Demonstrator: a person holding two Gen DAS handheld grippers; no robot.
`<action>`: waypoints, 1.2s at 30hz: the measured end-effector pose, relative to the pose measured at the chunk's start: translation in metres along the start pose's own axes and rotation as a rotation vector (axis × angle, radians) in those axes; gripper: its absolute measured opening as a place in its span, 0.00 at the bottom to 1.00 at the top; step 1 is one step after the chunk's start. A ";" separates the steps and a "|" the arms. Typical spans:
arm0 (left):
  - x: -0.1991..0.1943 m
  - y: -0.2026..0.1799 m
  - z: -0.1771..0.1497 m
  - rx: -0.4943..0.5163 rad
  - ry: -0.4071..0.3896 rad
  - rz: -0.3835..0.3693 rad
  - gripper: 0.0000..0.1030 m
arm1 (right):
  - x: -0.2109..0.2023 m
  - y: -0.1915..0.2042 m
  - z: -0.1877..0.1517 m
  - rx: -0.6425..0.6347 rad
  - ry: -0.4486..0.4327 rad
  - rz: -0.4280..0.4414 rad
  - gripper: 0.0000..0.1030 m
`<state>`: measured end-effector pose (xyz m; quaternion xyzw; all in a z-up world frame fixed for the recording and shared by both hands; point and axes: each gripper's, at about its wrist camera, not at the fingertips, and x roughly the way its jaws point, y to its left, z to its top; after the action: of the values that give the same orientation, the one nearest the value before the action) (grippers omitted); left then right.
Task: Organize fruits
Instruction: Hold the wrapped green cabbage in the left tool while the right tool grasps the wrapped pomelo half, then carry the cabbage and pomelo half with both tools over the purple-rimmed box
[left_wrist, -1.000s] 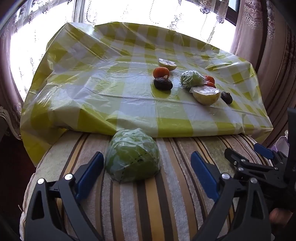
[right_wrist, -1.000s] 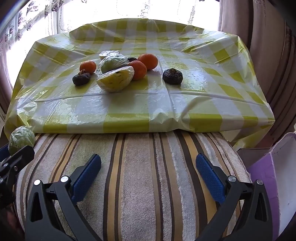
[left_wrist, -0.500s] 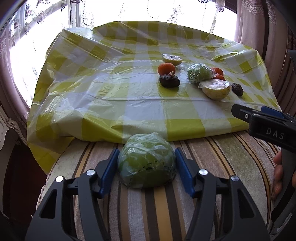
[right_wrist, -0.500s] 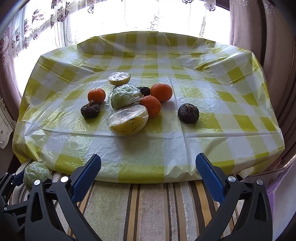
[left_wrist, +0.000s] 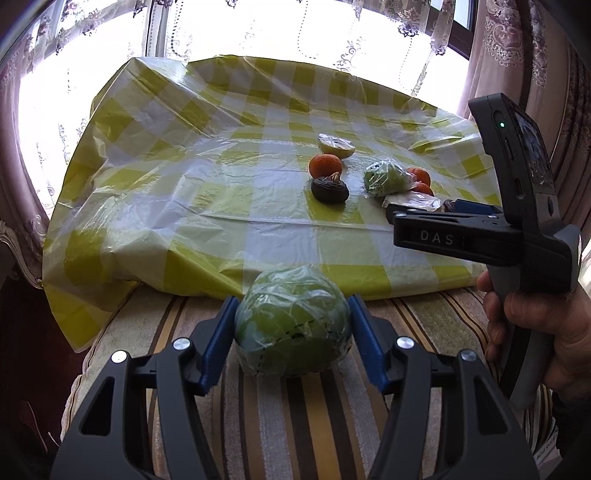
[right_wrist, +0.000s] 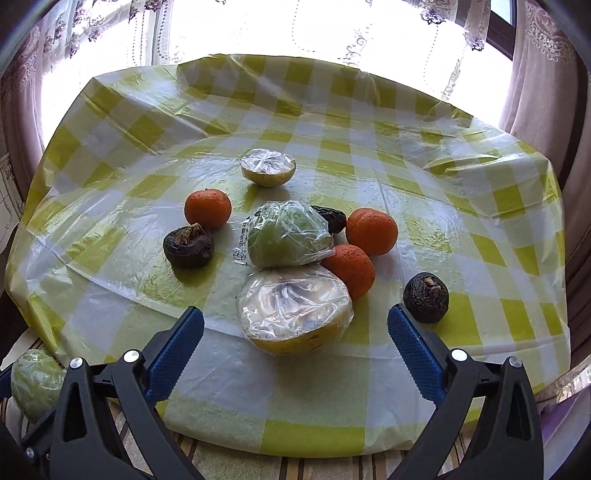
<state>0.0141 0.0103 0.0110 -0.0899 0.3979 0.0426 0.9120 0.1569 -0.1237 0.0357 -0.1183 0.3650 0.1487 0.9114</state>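
Observation:
My left gripper (left_wrist: 291, 334) is shut on a plastic-wrapped green fruit half (left_wrist: 291, 321) resting on the striped cushion (left_wrist: 295, 424); both blue pads press its sides. The same fruit shows at the lower left of the right wrist view (right_wrist: 35, 384). My right gripper (right_wrist: 295, 317) hangs over the table's front edge, its jaws closing. A wrapped yellow fruit half (right_wrist: 295, 314) lies between its fingertips, and the pads stay apart from it. Behind that sit a wrapped green fruit (right_wrist: 288, 236), three oranges (right_wrist: 349, 271) and three dark wrinkled fruits (right_wrist: 188, 245).
A yellow checked plastic cloth (right_wrist: 369, 387) covers the table and hangs over its front edge onto the cushion. Another wrapped fruit half (right_wrist: 267, 168) lies further back. Curtains and a bright window close the far side. A hand (left_wrist: 535, 325) holds the right gripper's handle.
The left jaws closed from wide open onto the green fruit half. The right gripper moved forward from above the cushion to the table, up to the pile of fruit.

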 end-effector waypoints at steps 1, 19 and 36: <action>0.000 0.001 0.000 -0.007 0.006 -0.006 0.59 | 0.002 0.001 0.002 0.000 0.001 -0.003 0.88; -0.002 -0.002 0.006 0.000 0.013 -0.011 0.59 | -0.001 -0.011 -0.010 0.053 0.030 0.082 0.60; -0.001 -0.053 0.018 0.102 -0.014 -0.096 0.59 | -0.069 -0.077 -0.065 0.203 0.011 0.107 0.60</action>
<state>0.0343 -0.0383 0.0308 -0.0620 0.3885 -0.0211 0.9191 0.0961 -0.2285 0.0465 -0.0065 0.3890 0.1588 0.9074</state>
